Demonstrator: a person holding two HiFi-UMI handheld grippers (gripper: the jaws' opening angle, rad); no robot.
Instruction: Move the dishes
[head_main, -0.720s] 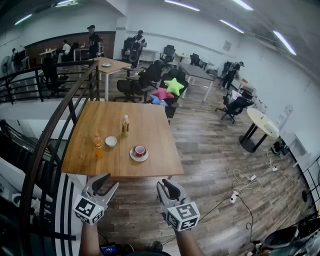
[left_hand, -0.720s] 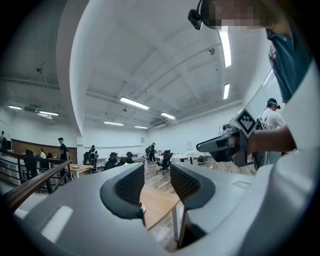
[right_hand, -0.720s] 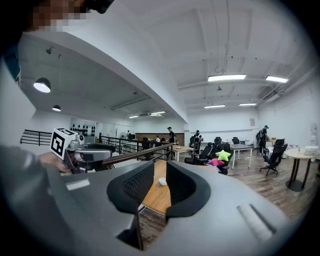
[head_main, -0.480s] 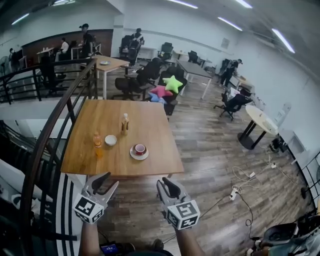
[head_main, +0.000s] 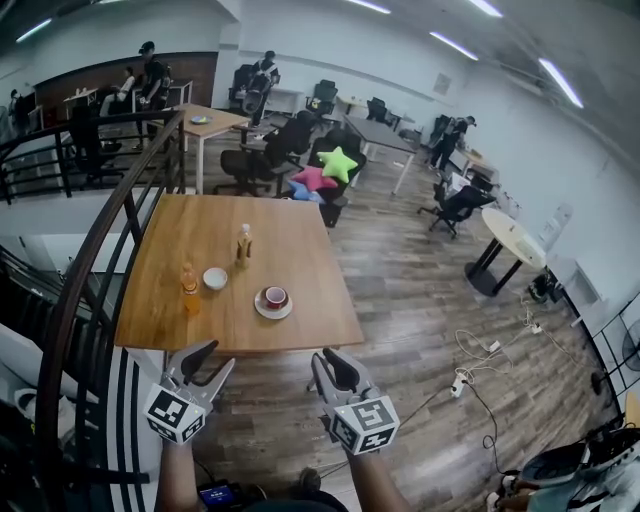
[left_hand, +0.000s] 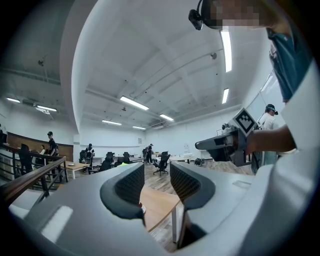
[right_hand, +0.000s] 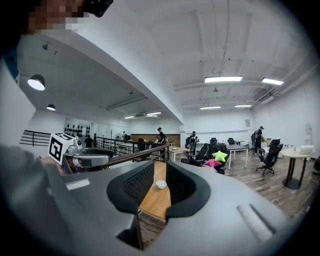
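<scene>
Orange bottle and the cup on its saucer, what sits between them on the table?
A small white bowl sits between them, nearer the orange bottle, in the head view.

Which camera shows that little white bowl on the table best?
The head view: the white bowl sits unobstructed on the table, seen from above. The right gripper view shows it small between the fingers. The left gripper view misses it.
</scene>
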